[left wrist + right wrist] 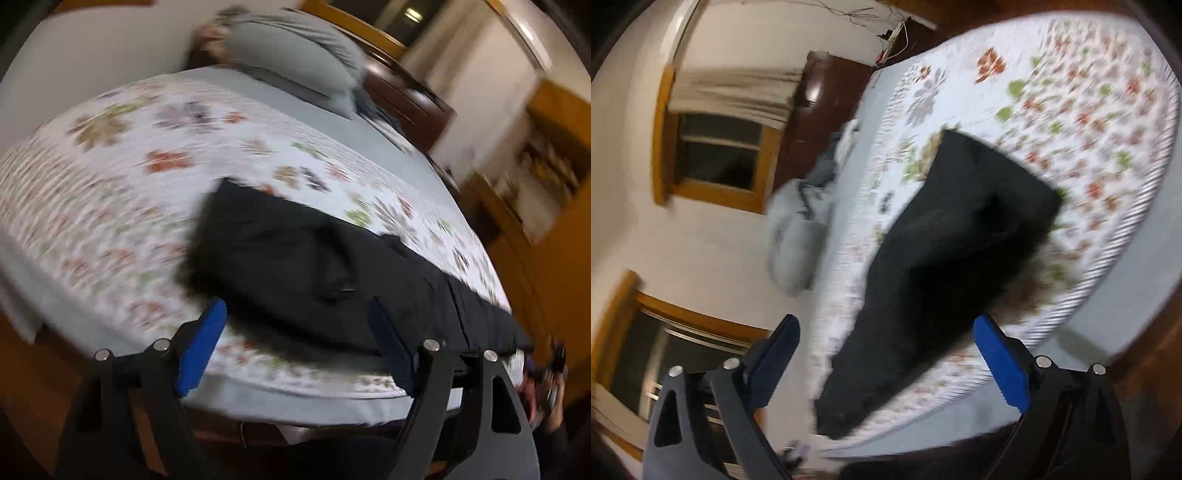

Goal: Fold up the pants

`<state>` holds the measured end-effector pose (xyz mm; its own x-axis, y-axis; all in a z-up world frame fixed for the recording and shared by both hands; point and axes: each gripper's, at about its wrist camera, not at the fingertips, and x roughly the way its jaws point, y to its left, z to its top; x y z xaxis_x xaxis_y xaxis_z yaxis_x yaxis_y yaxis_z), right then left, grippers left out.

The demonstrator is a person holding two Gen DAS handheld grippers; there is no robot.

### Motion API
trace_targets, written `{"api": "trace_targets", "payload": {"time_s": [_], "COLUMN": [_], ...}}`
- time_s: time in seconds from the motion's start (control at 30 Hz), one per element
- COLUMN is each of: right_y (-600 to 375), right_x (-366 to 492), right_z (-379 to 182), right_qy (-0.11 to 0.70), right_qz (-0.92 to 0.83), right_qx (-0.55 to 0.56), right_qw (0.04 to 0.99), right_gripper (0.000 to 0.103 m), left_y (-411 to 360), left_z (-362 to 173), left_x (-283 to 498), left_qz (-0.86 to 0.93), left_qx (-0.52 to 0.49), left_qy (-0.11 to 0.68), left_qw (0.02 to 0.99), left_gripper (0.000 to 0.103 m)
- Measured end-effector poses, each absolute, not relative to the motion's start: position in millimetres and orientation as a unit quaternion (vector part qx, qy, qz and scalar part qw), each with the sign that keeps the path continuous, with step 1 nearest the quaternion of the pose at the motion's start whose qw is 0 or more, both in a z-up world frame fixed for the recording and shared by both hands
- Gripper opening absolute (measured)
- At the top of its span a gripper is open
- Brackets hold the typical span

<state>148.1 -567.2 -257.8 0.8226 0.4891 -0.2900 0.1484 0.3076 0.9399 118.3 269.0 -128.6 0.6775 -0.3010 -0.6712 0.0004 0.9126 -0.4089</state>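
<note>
Black pants (pixel 314 266) lying on floral bedspread (pixel 110 192), near foot-side edge of bed, legs look already laid one over other lengthwise. Crosswise folds left, I reckon. My left gripper (pixel 299 343) and right gripper (pixel 886 354) both spread wide, holding nothing, above pants. Left view shows grey pillow (pixel 295 55) beyond pants; right view adds windows (pixel 716 155) past it. Both blurry.

We note a bed (pixel 110 177) under floral quilt, grey pillow (pixel 295 51) at its head, dark wooden headboard (pixel 413 99), cream walls (pixel 713 243), two wood-framed windows (pixel 716 155), pale curtain (pixel 738 92), wooden shelving (pixel 554 155).
</note>
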Motion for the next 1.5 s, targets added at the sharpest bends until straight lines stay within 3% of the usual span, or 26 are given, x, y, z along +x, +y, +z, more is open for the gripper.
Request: {"api": "trace_targets", "payload": {"time_s": [0.03, 0.1, 0.13, 0.17, 0.23, 0.27, 0.33, 0.47, 0.53, 0.67, 0.7, 0.77, 0.8, 0.93, 1.0, 1.07, 1.13, 1.17, 1.2, 1.33, 1.4, 1.47, 1.5], "right_y": [-568, -569, -570, -571, -570, -566, -558, -530, -546, -563, -565, -566, -566, -572, -581, -585, -580, -580, -579, -576, -574, -571, -569], "right_x": [155, 177, 187, 200, 221, 233, 248, 235, 245, 241, 235, 226, 221, 207, 206, 204, 199, 198, 196, 199, 200, 202, 202], "right_z": [-257, -259, -262, -266, -266, -260, -243, -195, -235, -296, -298, -295, -292, -281, -283, -283, -279, -279, -280, -305, -311, -306, -303], "right_qy": [0.279, 0.299, 0.313, 0.327, 0.354, 0.364, 0.365, 0.234, 0.289, 0.36, 0.353, 0.347, 0.346, 0.339, 0.329, 0.332, 0.336, 0.337, 0.339, 0.369, 0.377, 0.376, 0.371], "right_qz": [0.104, 0.073, 0.056, 0.042, 0.03, 0.021, 0.025, 0.097, 0.071, 0.038, 0.043, 0.048, 0.044, 0.042, 0.046, 0.034, 0.024, 0.02, 0.015, -0.005, -0.012, -0.012, -0.002], "right_qx": [0.58, 0.577, 0.573, 0.567, 0.532, 0.495, 0.434, 0.269, 0.326, 0.386, 0.404, 0.432, 0.437, 0.453, 0.492, 0.499, 0.488, 0.484, 0.482, 0.478, 0.472, 0.461, 0.461], "right_qw": [0.758, 0.756, 0.755, 0.755, 0.769, 0.789, 0.823, 0.929, 0.897, 0.848, 0.843, 0.831, 0.829, 0.824, 0.805, 0.799, 0.805, 0.807, 0.808, 0.797, 0.796, 0.804, 0.806], "right_gripper": [0.097, 0.095, 0.084, 0.062, 0.032, 0.021, 0.013, 0.01, 0.011, 0.021, 0.025, 0.047, 0.048, 0.048, 0.041, 0.007, 0.007, 0.006, 0.006, 0.005, 0.005, 0.01, 0.015], "left_y": [260, 241, 233, 227, 224, 226, 231, 245, 252, 256, 256, 252, 249, 234, 233, 236, 250, 260, 269, 282, 273, 270, 268], "left_z": [-130, -141, -150, -162, -185, -198, -212, -218, -218, -215, -215, -213, -212, -208, -206, -207, -209, -209, -210, -212, -207, -198, -192], "left_x": [127, 149, 160, 175, 192, 199, 206, 211, 211, 207, 206, 202, 199, 195, 194, 195, 197, 197, 198, 196, 196, 188, 181], "left_qz": [-0.097, -0.112, -0.113, -0.108, -0.075, -0.062, -0.047, -0.035, -0.035, -0.038, -0.039, -0.054, -0.066, -0.071, -0.071, -0.063, -0.033, -0.024, -0.017, -0.029, -0.025, -0.033, -0.039], "left_qx": [-0.186, -0.172, -0.166, -0.159, -0.145, -0.146, -0.155, -0.175, -0.178, -0.178, -0.176, -0.172, -0.166, -0.132, -0.135, -0.149, -0.174, -0.195, -0.213, -0.237, -0.221, -0.247, -0.254], "left_qy": [0.399, 0.422, 0.436, 0.46, 0.497, 0.517, 0.538, 0.559, 0.566, 0.568, 0.565, 0.552, 0.542, 0.53, 0.524, 0.524, 0.533, 0.536, 0.539, 0.546, 0.545, 0.533, 0.521], "left_qw": [0.893, 0.883, 0.877, 0.867, 0.852, 0.841, 0.827, 0.81, 0.804, 0.803, 0.805, 0.814, 0.821, 0.835, 0.838, 0.836, 0.827, 0.821, 0.814, 0.803, 0.808, 0.809, 0.814], "left_gripper": [0.088, 0.089, 0.089, 0.089, 0.084, 0.081, 0.07, 0.06, 0.05, 0.048, 0.049, 0.059, 0.068, 0.083, 0.086, 0.081, 0.049, 0.041, 0.026, 0.026, 0.028, 0.048, 0.074]}}
